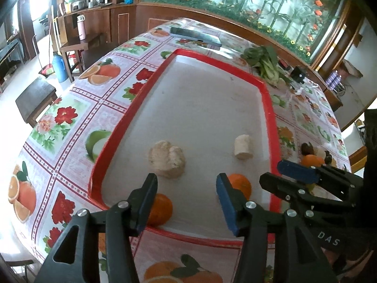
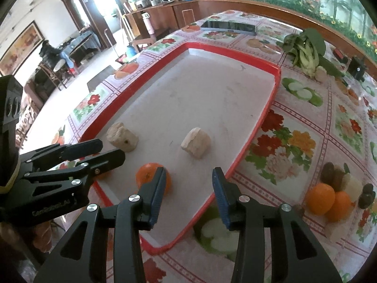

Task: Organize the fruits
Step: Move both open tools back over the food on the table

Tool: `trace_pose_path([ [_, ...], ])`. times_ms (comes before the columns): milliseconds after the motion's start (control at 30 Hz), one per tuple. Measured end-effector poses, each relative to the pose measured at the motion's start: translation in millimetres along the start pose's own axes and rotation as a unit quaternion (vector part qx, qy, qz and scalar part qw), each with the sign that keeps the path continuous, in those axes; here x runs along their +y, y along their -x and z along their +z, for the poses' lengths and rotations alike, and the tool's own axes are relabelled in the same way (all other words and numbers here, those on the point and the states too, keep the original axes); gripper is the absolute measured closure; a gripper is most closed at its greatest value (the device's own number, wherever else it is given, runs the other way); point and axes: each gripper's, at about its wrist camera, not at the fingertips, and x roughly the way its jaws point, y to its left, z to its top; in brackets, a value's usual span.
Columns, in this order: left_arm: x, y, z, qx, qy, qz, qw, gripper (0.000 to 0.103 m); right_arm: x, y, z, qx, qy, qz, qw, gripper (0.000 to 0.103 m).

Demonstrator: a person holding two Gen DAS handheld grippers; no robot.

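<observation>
Both the left gripper [image 1: 186, 200] and the right gripper [image 2: 187, 195] are open, holding nothing. The oranges [image 1: 161, 208] in the red tray [image 1: 132, 115] sit right by the fingertips, so a careless nudge could roll them.

Left gripper [image 1: 186, 198] and right gripper [image 2: 188, 193] angle steeply downward side by side, jaws parted, holding nothing.
</observation>
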Motion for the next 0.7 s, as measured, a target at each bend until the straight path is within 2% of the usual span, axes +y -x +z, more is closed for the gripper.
trace_pose_path([
  [267, -30, 9, -3, -0.006, -0.025, -0.01, 0.9996, 0.048, -31, 24, -17, -0.008, -0.034, -0.014, 0.999, 0.063],
  [433, -59, 8, -4, -0.004, -0.049, -0.026, 0.9985, 0.048, -72, 43, -37, -0.014, -0.075, -0.038, 0.996, 0.062],
  [700, -124, -7, -15, 0.023, -0.106, -0.055, 0.9926, 0.046, -144, 73, -76, -0.02, -0.158, -0.072, 0.985, 0.062],
])
